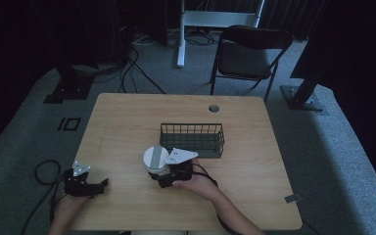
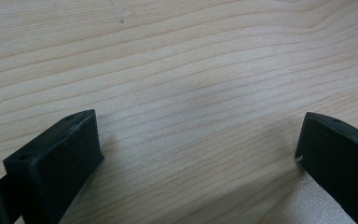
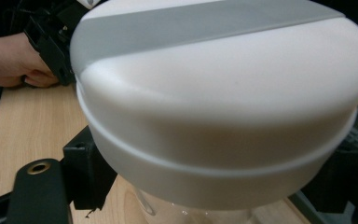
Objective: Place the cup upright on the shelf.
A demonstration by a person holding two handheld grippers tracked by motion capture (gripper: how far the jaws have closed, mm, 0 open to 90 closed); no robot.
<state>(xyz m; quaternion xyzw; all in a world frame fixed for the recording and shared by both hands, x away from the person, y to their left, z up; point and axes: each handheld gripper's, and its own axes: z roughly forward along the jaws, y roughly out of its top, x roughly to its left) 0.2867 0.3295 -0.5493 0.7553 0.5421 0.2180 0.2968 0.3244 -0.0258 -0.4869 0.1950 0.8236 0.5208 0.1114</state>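
Note:
A clear jar (image 1: 155,159) with a white lid crossed by a grey stripe stands near the table's middle front. My right gripper (image 1: 160,177) is shut on the jar, just under the lid. In the right gripper view the lid (image 3: 223,93) looms close, the black jaws stand on either side of the clear body (image 3: 191,210), and the gripper (image 3: 209,191) clasps it. My left gripper (image 1: 100,185) rests at the table's front left, open. Its jaws stand wide apart over bare wood in the left gripper view, with nothing inside the gripper (image 2: 200,144).
A dark wire basket (image 1: 192,139) sits just behind and to the right of the jar. The wooden table (image 1: 127,117) has a cable hole (image 1: 213,108) near its far edge. A folding chair (image 1: 249,54) stands beyond the table. Cables lie on the floor at left.

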